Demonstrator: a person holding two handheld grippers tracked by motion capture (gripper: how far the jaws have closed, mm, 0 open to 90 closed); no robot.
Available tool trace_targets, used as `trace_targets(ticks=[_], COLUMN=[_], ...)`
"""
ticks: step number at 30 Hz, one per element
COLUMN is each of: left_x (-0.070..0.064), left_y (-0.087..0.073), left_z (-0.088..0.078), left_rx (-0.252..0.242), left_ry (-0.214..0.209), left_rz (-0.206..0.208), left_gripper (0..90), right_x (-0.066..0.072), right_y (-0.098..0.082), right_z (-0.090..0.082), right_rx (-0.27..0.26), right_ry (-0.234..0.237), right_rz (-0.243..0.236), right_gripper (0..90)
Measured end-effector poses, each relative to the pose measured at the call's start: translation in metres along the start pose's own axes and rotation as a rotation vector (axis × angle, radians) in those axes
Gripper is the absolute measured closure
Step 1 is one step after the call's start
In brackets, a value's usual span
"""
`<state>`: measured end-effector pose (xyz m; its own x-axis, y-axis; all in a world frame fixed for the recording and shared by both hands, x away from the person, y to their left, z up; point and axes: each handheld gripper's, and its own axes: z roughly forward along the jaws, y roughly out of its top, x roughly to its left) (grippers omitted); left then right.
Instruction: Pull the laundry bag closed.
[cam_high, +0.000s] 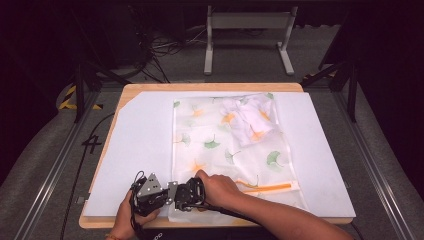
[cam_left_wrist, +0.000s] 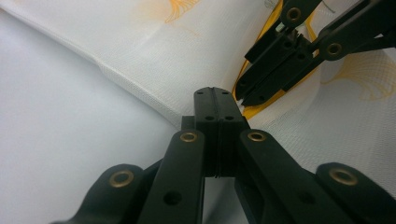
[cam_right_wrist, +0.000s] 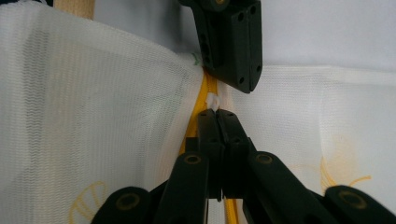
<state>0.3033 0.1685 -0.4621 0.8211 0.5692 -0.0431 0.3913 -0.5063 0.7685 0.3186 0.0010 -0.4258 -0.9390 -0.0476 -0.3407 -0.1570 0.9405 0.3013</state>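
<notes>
1. My left gripper (cam_high: 172, 191) sits at the near left corner of the white mesh laundry bag with ginkgo-leaf print (cam_high: 220, 150), jaws pressed together and pinching the bag's fabric (cam_left_wrist: 154, 88) just beside the end of the zipper.
2. The bag lies flat on the white sheet (cam_high: 135, 150) covering the desk, its yellow zipper (cam_high: 267, 188) running along the near edge, long axis left to right.
3. My right gripper (cam_high: 192, 197) is just right of the left one, almost touching it, jaws shut on what I take for the small white zipper pull (cam_right_wrist: 213, 100).
4. I judge the pull must travel right along the zipper, away from the anchoring left gripper.
</notes>
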Motion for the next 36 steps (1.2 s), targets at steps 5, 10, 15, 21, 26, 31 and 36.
trace_targets(ticks=[5, 10, 15, 21, 26, 31, 36], left_x=[0.000, 0.000, 0.000, 0.000, 0.000, 0.001, 0.000], left_y=[0.000, 0.000, 0.000, 0.000, 0.000, 0.000, 0.000], left_z=[0.000, 0.000, 0.000, 0.000, 0.000, 0.000, 0.000], left_rx=[0.001, -0.003, -0.005, -0.005, -0.005, -0.004, -0.004], left_ry=[-0.001, -0.001, -0.002, -0.003, -0.003, -0.003, -0.002], left_rz=[-0.002, -0.004, -0.004, -0.004, 0.001, 0.001, 0.000], left_gripper=[90.0, 90.0, 90.0, 90.0, 90.0, 90.0, 90.0], right_x=[-0.004, -0.005, -0.007, -0.003, -0.004, -0.004, -0.004], right_y=[0.000, 0.000, -0.004, -0.009, -0.024, -0.040, -0.060], right_z=[0.001, 0.001, 0.001, -0.002, -0.007, -0.013, -0.022], right_rx=[-0.001, 0.004, -0.019, -0.015, -0.016, -0.015, -0.012], right_ry=[0.022, 0.031, 0.037, 0.013, 0.006, -0.003, -0.014], right_rz=[0.014, 0.002, 0.014, 0.009, 0.033, 0.059, 0.091], right_gripper=[89.1, 90.0, 90.0, 90.0, 90.0, 90.0, 90.0])
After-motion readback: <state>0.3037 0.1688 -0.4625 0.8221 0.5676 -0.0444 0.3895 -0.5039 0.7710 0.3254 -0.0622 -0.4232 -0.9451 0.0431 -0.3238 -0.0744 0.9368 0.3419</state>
